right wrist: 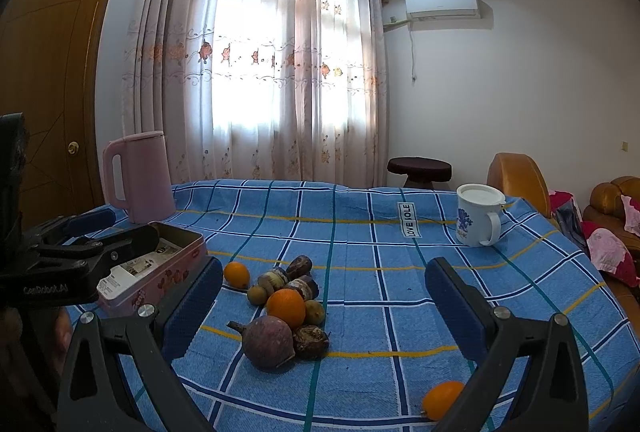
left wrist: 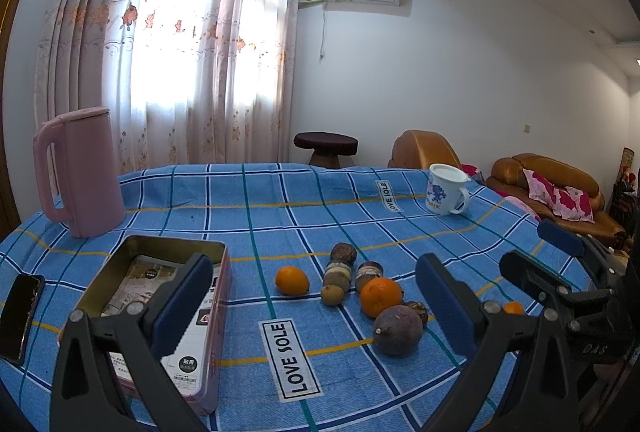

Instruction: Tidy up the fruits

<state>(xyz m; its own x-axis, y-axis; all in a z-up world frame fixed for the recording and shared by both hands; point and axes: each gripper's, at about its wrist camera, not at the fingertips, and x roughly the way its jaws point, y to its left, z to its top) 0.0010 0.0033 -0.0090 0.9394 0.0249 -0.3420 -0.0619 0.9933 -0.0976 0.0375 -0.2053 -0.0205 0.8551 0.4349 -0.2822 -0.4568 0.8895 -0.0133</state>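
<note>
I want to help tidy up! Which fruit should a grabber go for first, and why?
Probably the right gripper should ease down onto the big purple fruit. Both grippers are open and empty, that fruit lies nearest at the front of the pile, and the open tin box beside the left gripper holds no fruit yet.

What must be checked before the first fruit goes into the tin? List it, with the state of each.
1. Left gripper open: ok.
2. Right gripper open: ok.
3. Tin lid off: ok.
4. Room in the tin: ok, only printed paper inside.
5. Fruit pile within reach, nothing on top: ok.
6. Stray orange near the table's front edge, safe from rolling: cannot tell.
</note>
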